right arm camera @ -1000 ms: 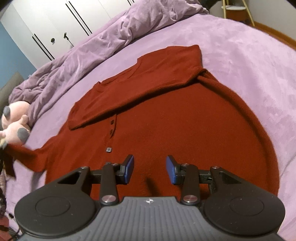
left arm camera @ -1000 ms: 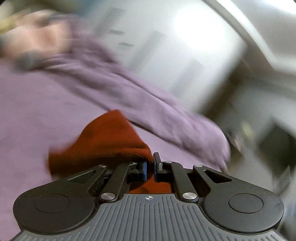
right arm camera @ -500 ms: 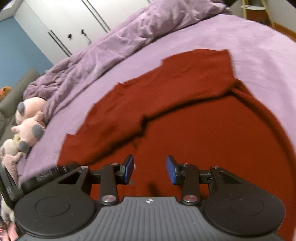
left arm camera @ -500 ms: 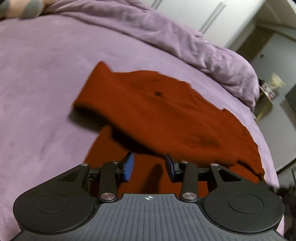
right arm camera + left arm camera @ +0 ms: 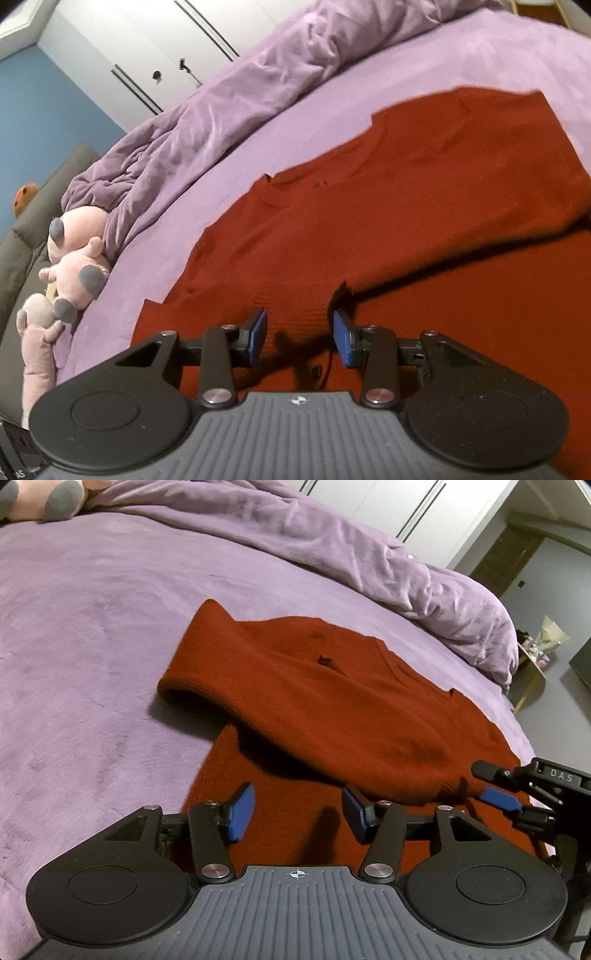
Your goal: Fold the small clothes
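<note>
A dark red knit sweater (image 5: 332,701) lies flat on the purple bedspread (image 5: 92,627). One sleeve (image 5: 229,664) is folded across its body, the cuff to the left. My left gripper (image 5: 297,808) hovers low over the sweater's near edge; its jaws are opening and nothing is between them. One of the right gripper's fingers (image 5: 500,800) shows at the right edge of that view. In the right wrist view the sweater (image 5: 406,221) fills the middle. My right gripper (image 5: 300,332) stands open just above it, with a folded sleeve end (image 5: 343,291) lying just ahead of its right pad.
A crumpled purple duvet (image 5: 369,554) runs along the far side of the bed. Pink plush toys (image 5: 77,258) sit by a grey sofa (image 5: 22,240) at the left. White wardrobe doors (image 5: 166,55) stand behind. The bed's edge and a small gold table (image 5: 535,661) are at the right.
My left gripper let go of the red sleeve, sank and opened wider; the sleeve now lies across the sweater. My right gripper slid left over the sweater, staying open.
</note>
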Action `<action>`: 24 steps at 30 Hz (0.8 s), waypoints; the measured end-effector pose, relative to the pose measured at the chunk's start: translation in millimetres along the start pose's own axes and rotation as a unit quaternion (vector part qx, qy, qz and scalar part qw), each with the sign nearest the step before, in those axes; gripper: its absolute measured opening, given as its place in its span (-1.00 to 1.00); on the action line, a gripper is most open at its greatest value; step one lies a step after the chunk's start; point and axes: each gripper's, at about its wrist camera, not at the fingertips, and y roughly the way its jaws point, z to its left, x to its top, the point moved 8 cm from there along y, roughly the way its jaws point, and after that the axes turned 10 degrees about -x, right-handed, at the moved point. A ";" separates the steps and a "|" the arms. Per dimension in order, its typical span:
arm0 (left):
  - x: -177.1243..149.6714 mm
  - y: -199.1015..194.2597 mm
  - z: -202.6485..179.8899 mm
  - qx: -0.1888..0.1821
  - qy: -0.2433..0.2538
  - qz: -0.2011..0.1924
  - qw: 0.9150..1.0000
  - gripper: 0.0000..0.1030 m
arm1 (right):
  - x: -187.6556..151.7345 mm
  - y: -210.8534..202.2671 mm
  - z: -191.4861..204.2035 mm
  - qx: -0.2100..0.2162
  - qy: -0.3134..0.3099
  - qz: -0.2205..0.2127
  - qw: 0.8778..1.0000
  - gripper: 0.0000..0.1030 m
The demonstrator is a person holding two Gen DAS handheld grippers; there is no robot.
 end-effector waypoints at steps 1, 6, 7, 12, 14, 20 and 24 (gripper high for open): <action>0.5 0.5 -0.6 0.000 -0.001 0.000 1.000 0.13 | 1.3 1.0 1.1 -0.002 -0.007 -0.002 1.000 -0.25; 1.7 0.2 1.0 -0.002 -0.016 -0.002 1.000 0.13 | 4.9 4.4 3.1 0.003 -0.020 -0.007 1.000 -0.62; 2.0 -0.4 1.1 0.000 -0.018 -0.002 1.000 0.13 | 5.5 4.8 4.8 0.004 -0.027 -0.006 1.000 -0.84; 8.5 -0.7 -1.5 0.014 -0.013 -0.007 1.000 0.13 | 15.0 -11.4 24.8 0.020 -0.063 -0.026 0.998 -0.90; 12.7 0.0 -4.9 0.018 -0.002 -0.010 1.000 0.14 | 31.0 -26.4 31.5 0.013 -0.080 -0.064 0.995 -0.91; 25.1 10.1 -11.0 0.034 0.019 -0.011 0.999 0.14 | 102.8 -56.8 -9.8 -0.077 -0.061 -0.156 0.983 -0.91; 31.2 25.3 -13.7 0.038 0.009 -0.005 0.999 0.14 | 123.2 -33.4 -73.4 -0.150 -0.017 -0.114 0.982 -0.90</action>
